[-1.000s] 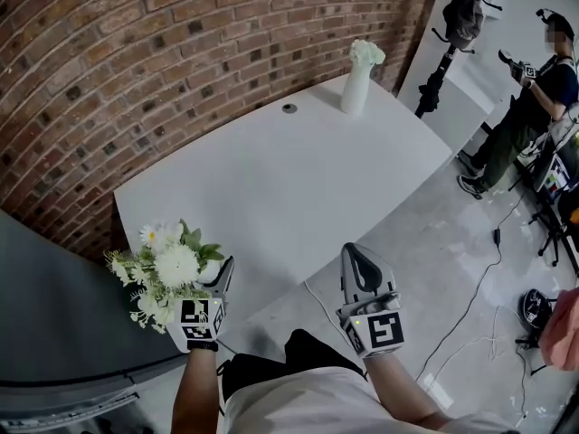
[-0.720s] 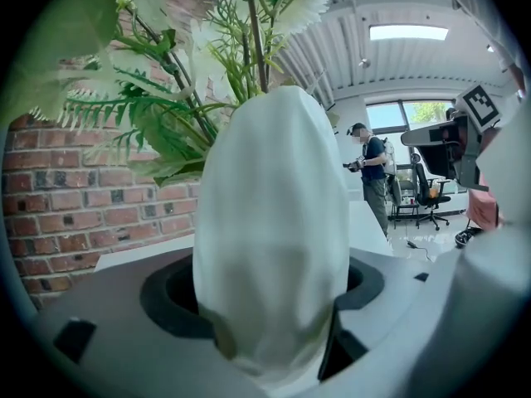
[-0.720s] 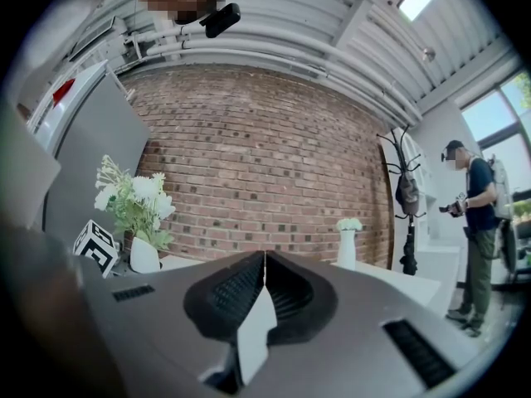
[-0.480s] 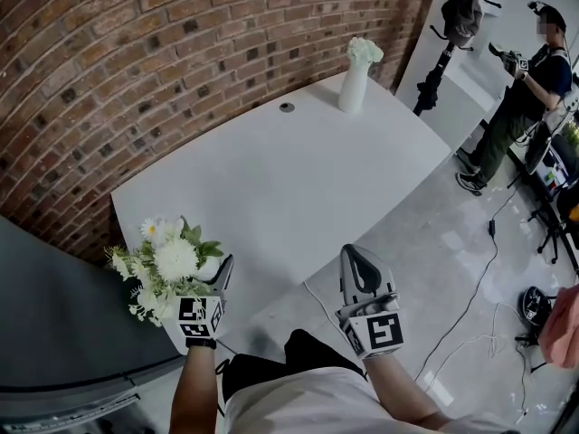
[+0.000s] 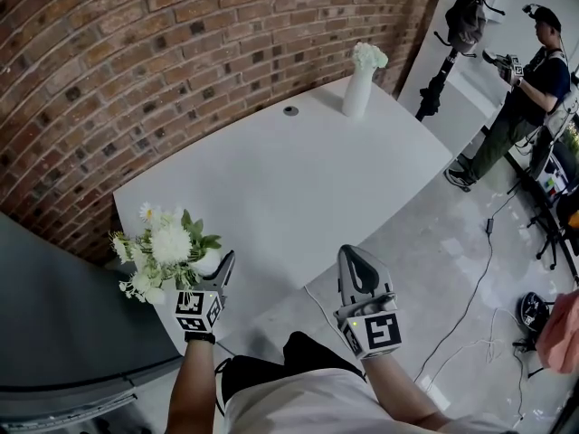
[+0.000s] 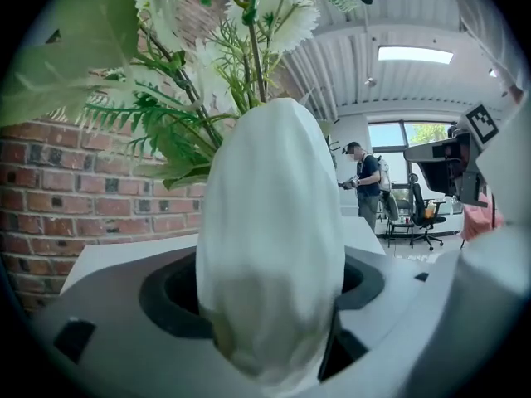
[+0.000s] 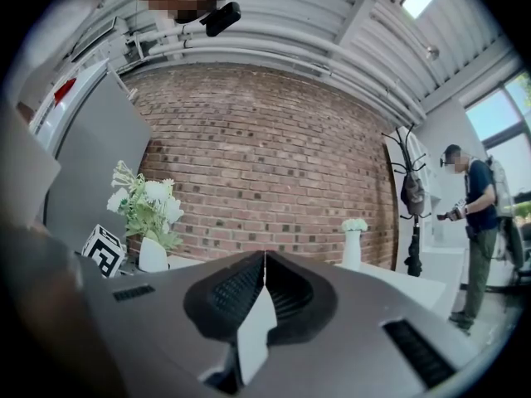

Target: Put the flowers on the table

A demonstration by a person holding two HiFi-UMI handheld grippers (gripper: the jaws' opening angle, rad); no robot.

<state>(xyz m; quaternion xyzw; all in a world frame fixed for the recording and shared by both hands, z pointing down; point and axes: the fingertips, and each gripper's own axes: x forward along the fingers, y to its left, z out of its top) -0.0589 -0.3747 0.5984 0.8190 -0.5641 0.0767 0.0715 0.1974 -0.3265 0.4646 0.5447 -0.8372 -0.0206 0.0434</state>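
My left gripper [image 5: 213, 271] is shut on a small white vase [image 6: 270, 255] that holds a bunch of white flowers with green leaves [image 5: 165, 248]. It hangs just off the near left corner of the white table [image 5: 271, 188], with the bunch upright. In the left gripper view the vase fills the space between the jaws, and the flowers [image 6: 241, 48] rise above it. To the right, my right gripper [image 5: 359, 269] is shut with nothing in it, in front of the table's near edge. The right gripper view shows its jaws pressed together.
A tall white vase with white flowers [image 5: 358, 89] stands at the table's far end, near a round cable hole [image 5: 290, 110]. A brick wall [image 5: 136, 52] backs the table. A grey cabinet [image 5: 54, 315] is at my left. A person [image 5: 525, 89], a coat stand [image 5: 457, 25] and floor cables [image 5: 479, 287] are on the right.
My left gripper has lifted the vase of flowers a little, toward the table's corner. The right gripper has hardly moved. The person in the background has shifted.
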